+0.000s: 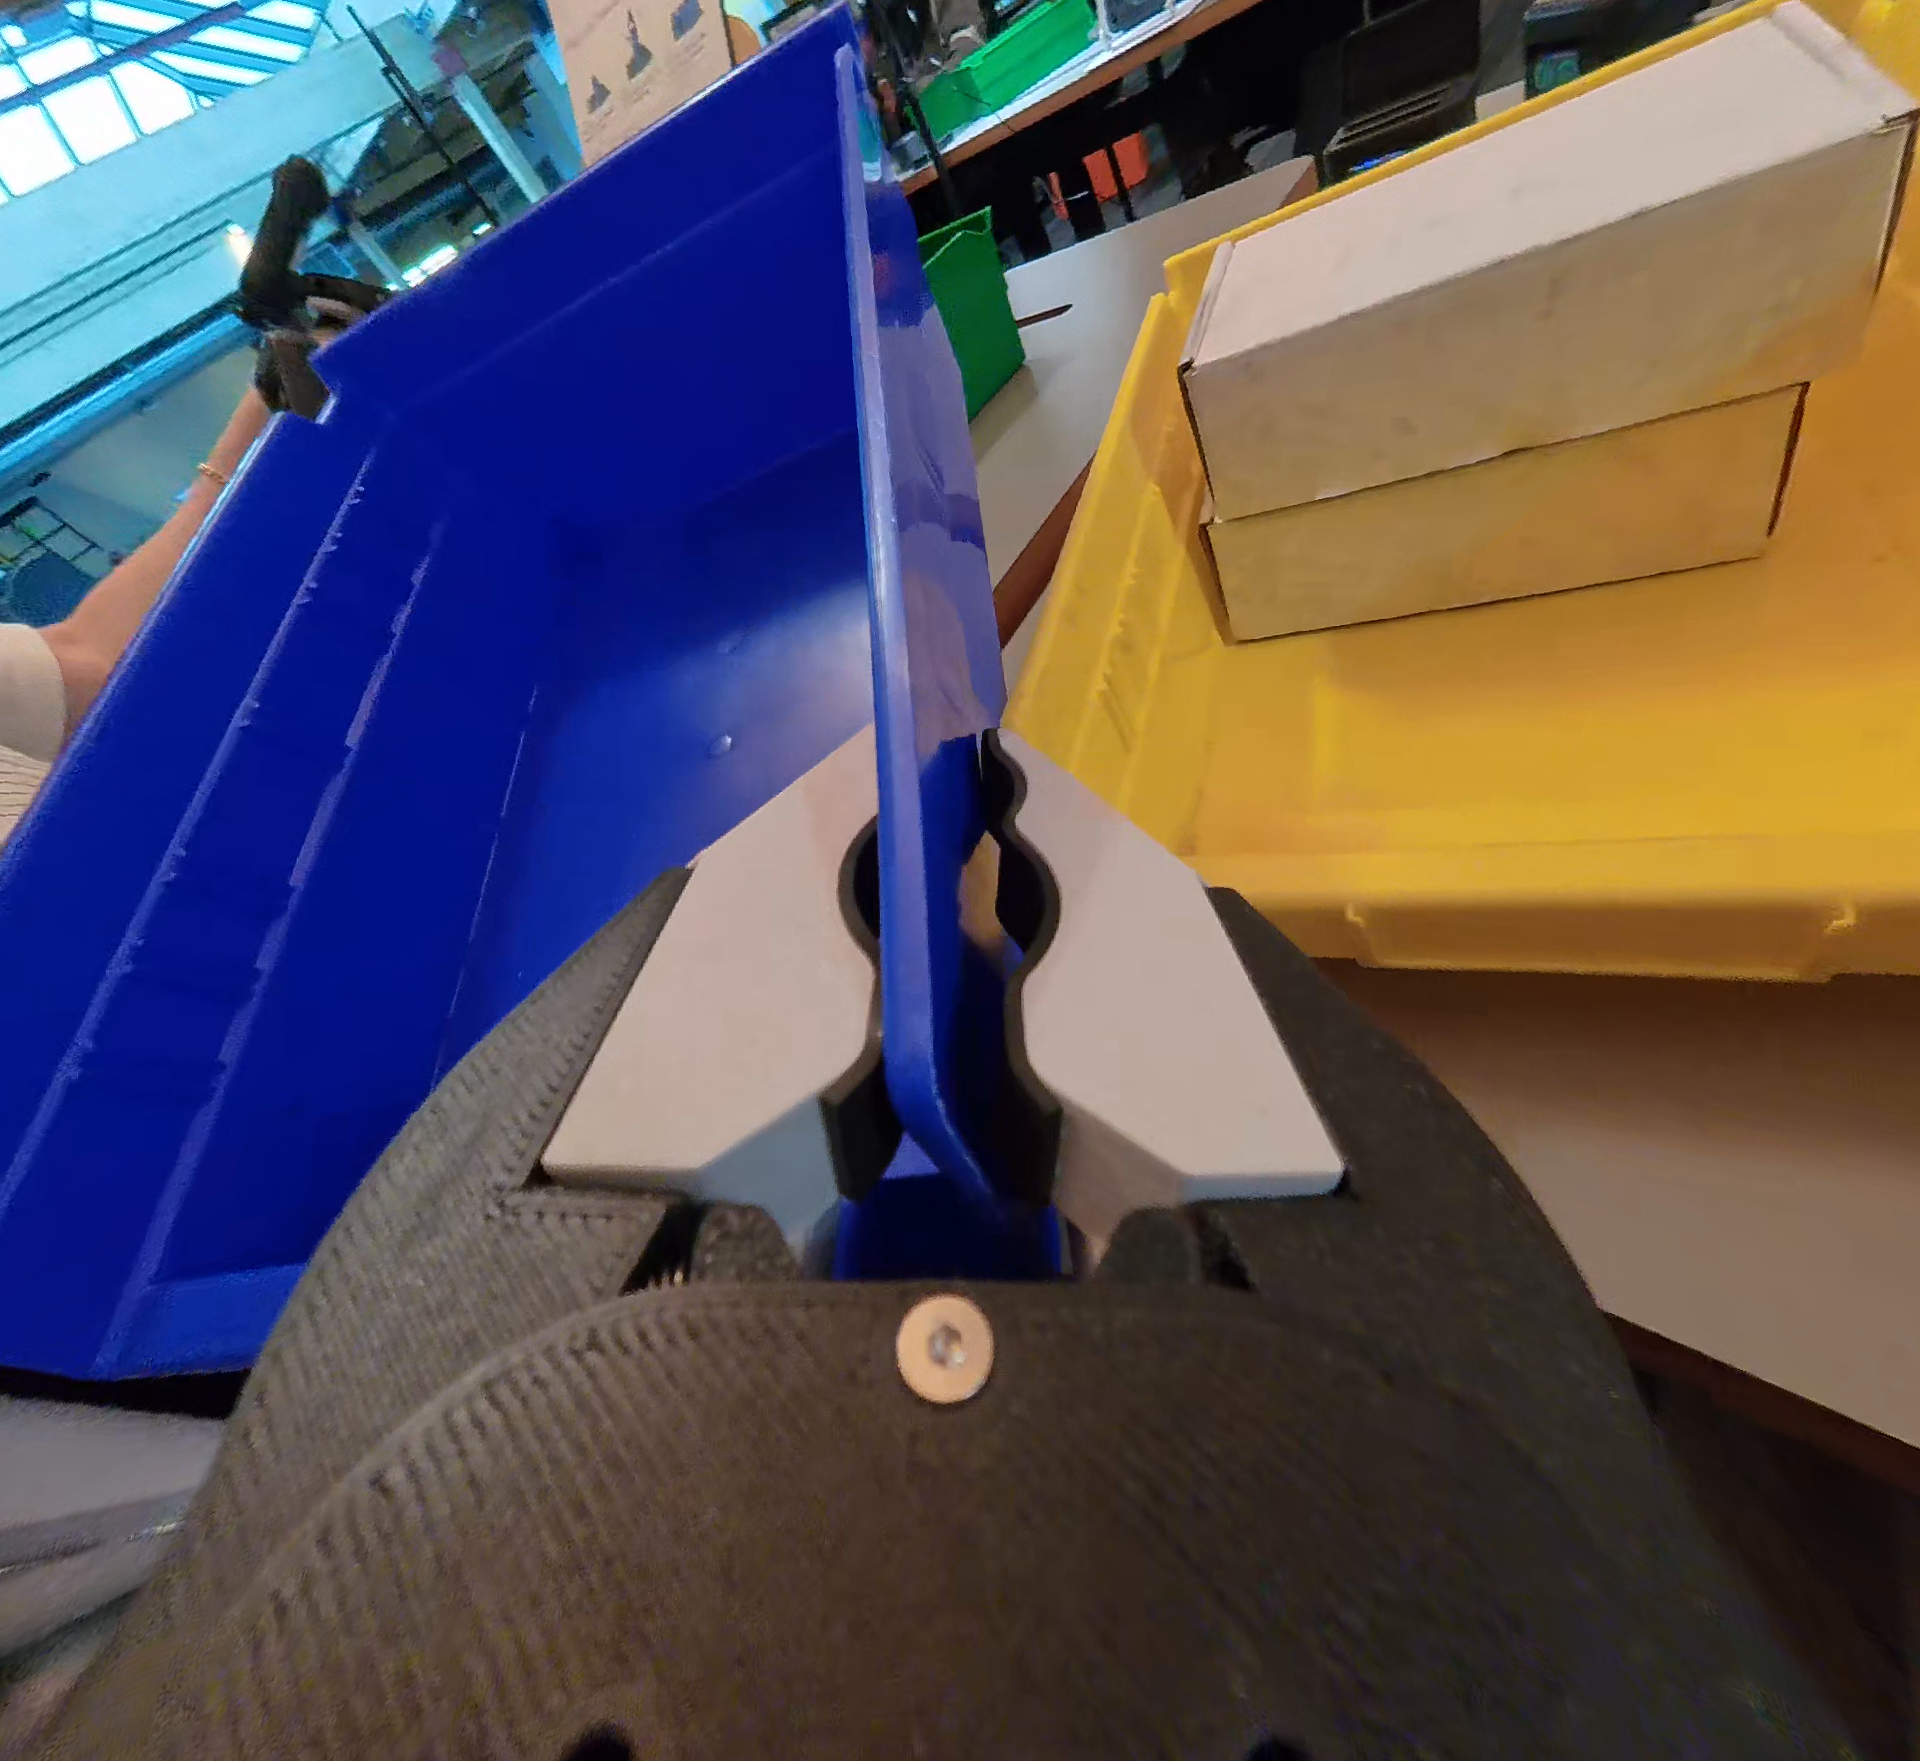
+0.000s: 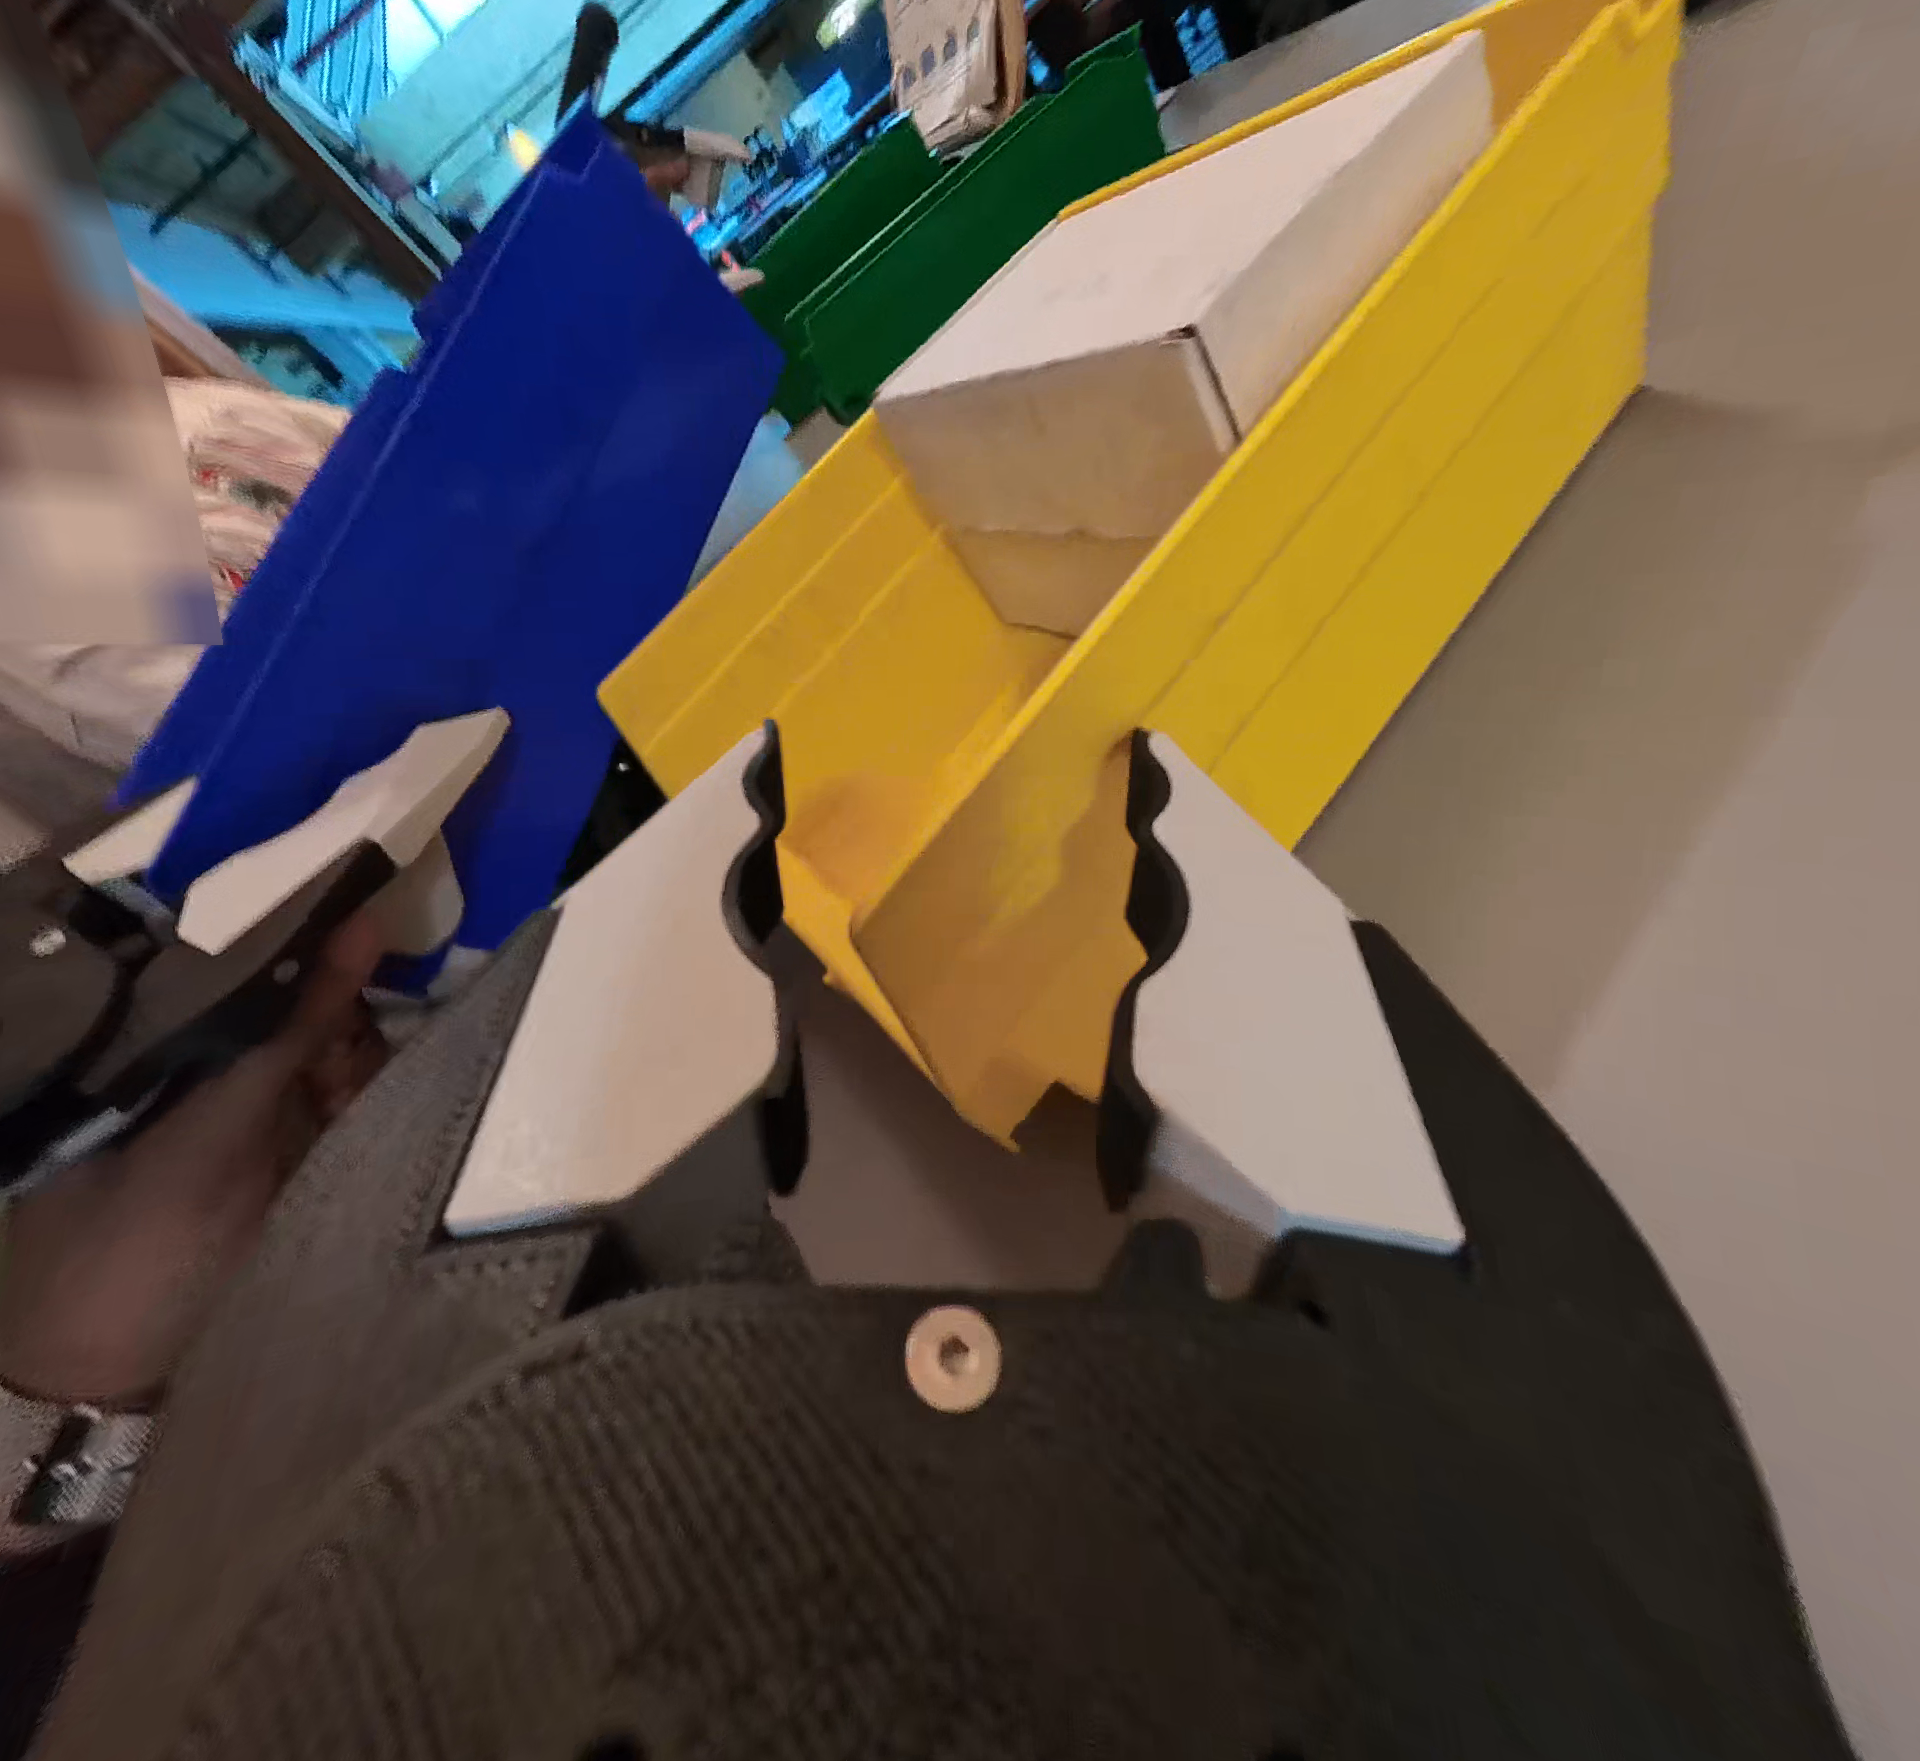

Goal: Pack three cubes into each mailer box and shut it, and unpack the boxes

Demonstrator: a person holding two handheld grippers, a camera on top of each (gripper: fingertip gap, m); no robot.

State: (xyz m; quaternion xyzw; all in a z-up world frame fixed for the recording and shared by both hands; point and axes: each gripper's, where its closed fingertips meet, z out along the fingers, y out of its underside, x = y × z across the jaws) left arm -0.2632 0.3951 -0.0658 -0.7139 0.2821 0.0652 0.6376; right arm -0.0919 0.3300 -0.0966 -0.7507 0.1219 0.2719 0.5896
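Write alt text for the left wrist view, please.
The left gripper is shut on the side wall of an empty, tilted blue bin. Beside it, a yellow bin on the table holds two stacked white mailer boxes.

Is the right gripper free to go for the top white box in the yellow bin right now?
Probably yes: the right gripper is open, straddling the yellow bin wall, and nothing covers the top white box.

Glossy plastic blue bin (image 1: 582, 631) and yellow bin (image 1: 1455, 828); matt white cardboard mailer boxes (image 1: 1538, 277).
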